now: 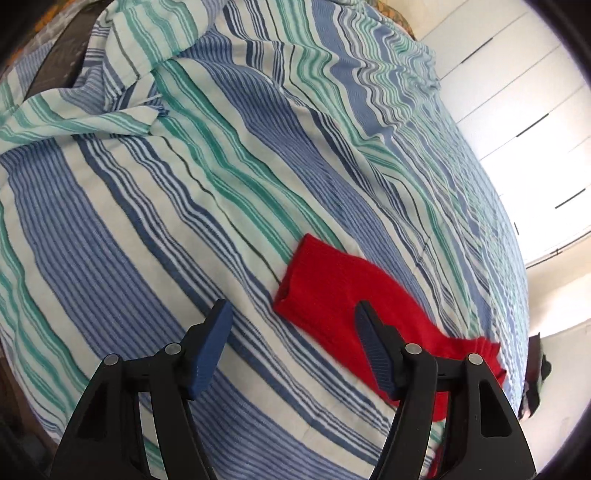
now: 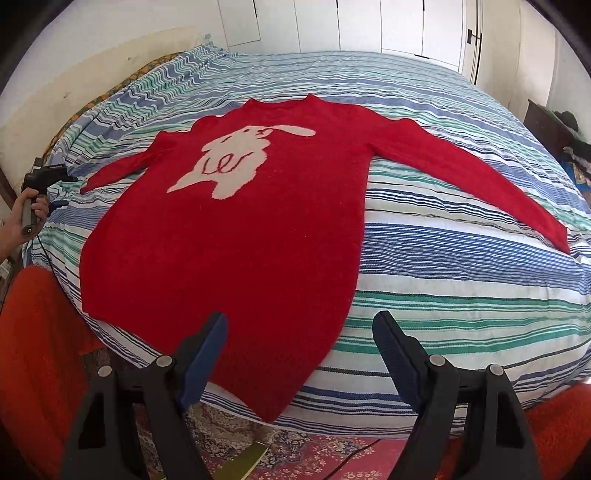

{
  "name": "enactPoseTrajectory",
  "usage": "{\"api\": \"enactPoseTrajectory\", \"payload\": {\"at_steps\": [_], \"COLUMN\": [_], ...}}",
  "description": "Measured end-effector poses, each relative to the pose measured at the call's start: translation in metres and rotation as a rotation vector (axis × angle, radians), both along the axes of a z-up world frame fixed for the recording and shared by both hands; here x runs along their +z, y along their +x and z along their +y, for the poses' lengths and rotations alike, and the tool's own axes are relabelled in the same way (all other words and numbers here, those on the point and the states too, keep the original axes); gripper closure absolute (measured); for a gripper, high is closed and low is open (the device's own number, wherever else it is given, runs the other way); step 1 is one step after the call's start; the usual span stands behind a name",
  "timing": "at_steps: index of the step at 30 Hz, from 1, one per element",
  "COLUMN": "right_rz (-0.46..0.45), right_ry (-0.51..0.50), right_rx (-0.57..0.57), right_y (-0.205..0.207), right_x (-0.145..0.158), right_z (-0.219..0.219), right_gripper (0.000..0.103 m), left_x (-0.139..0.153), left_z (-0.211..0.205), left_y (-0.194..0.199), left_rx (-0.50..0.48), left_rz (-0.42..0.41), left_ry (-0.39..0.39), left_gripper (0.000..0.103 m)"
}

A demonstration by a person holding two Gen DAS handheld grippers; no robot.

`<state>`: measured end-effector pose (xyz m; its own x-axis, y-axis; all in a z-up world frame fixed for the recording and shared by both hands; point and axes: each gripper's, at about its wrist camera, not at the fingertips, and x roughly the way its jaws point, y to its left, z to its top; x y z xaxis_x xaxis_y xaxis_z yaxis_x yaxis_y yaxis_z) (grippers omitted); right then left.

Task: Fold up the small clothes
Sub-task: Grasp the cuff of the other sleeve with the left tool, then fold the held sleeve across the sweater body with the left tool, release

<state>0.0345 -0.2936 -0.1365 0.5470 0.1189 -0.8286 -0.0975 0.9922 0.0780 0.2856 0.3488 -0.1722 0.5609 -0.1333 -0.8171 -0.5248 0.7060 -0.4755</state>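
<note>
Blue pads on black fingers closest in both wrist views. Right gripper (image 2: 297,345): tilted steeply down over the near edge of the bed (image 2: 461,258), jaws standing wide, nothing between the pads, hovering above the hem of the sweater (image 2: 229,251). Left gripper (image 1: 291,325): also angled steeply down, jaws wide and just now easing open, no cloth pinched; right pad lying across the view of a red sleeve (image 1: 325,284), contact impossible to tell, left pad over bare striped cover (image 1: 147,221). Seen from the right wrist view at the far left edge: a hand (image 2: 22,221) wrapped around the left gripper's handle, beside the bed's left side near the sleeve tip.

One sweater, red, with one pale animal figure (image 2: 236,162) on the chest, spread flat and face up on the bed, neck toward the far wall, both sleeves stretched outward, two in all. One bed, one striped cover, rumpled into folds toward the head end in the left wrist view. Two grippers, one hand visible. White cupboard doors (image 2: 406,26) behind the bed; patterned rug (image 2: 314,454) on the floor below the hem.
</note>
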Motion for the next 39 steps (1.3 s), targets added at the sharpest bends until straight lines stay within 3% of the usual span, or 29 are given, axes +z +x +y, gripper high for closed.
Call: {"api": "enactPoseTrajectory", "payload": {"at_steps": [2,4,5,7,9,12,15,18,21,22,24,27,30,33,36,37,38,39], "right_rz": [0.013,0.024,0.029,0.028,0.013,-0.001,0.014,0.011,-0.017,-0.022,-0.029,-0.032,-0.010,0.044,0.099,0.109,0.117,0.122], "right_ry": [-0.019,-0.035,-0.044,-0.059,-0.070,-0.081,-0.079,-0.071,-0.046,-0.028,0.017,0.092,0.194,0.262,0.235,0.207,0.178,0.159], "right_rx": [0.015,0.027,0.034,0.044,0.051,0.060,0.075,0.068,0.033,0.011,-0.049,-0.168,-0.240,-0.202,-0.125,-0.102,-0.085,-0.071], "right_y": [0.001,0.002,0.003,0.004,0.003,0.002,0.004,0.005,0.002,0.002,0.001,-0.001,0.000,0.004,0.009,0.011,0.012,0.013], "right_x": [-0.003,-0.006,-0.007,-0.007,-0.005,-0.004,-0.008,-0.008,-0.001,0.002,0.006,0.009,0.005,-0.006,-0.022,-0.026,-0.029,-0.030], "right_z": [0.007,0.012,0.015,0.019,0.021,0.023,0.025,0.023,0.014,0.009,-0.007,-0.040,-0.065,-0.064,-0.046,-0.040,-0.034,-0.030], "right_gripper": [0.023,0.023,0.023,0.023,0.023,0.023,0.023,0.023,0.023,0.023,0.023,0.023,0.023,0.023,0.023,0.024,0.038,0.050], "left_x": [-0.009,-0.019,-0.019,-0.004,0.005,0.002,-0.013,-0.011,0.014,0.024,0.039,0.042,0.027,0.000,-0.019,-0.019,-0.021,-0.022], "left_z": [-0.006,-0.017,-0.021,-0.024,-0.011,0.010,0.013,-0.002,-0.025,-0.036,-0.064,-0.130,-0.211,-0.277,-0.308,-0.312,-0.315,-0.317], "left_y": [0.021,0.034,0.037,0.028,0.009,-0.009,-0.009,-0.005,-0.026,-0.039,-0.067,-0.105,-0.140,-0.167,-0.182,-0.186,-0.185,-0.186], "left_rx": [-0.030,-0.090,-0.100,-0.068,0.013,0.110,0.117,0.072,0.048,0.036,-0.051,-0.304,-0.549,-0.673,-0.656,-0.653,-0.682,-0.703], "left_rz": [0.020,0.054,0.075,0.067,0.055,0.108,0.175,0.215,0.188,0.156,0.098,0.060,0.070,0.126,0.167,0.158,0.157,0.159], "left_ry": [-0.013,-0.045,-0.035,0.052,0.037,0.058,0.054,0.121,0.234,0.260,0.272,0.184,0.088,0.093,0.140,0.140,0.109,0.077], "left_gripper": [0.035,0.097,0.101,0.102,0.102,0.102,0.100,0.088,0.044,0.039,0.039,0.038,0.036,0.032,0.037,0.067,0.093,0.099]}}
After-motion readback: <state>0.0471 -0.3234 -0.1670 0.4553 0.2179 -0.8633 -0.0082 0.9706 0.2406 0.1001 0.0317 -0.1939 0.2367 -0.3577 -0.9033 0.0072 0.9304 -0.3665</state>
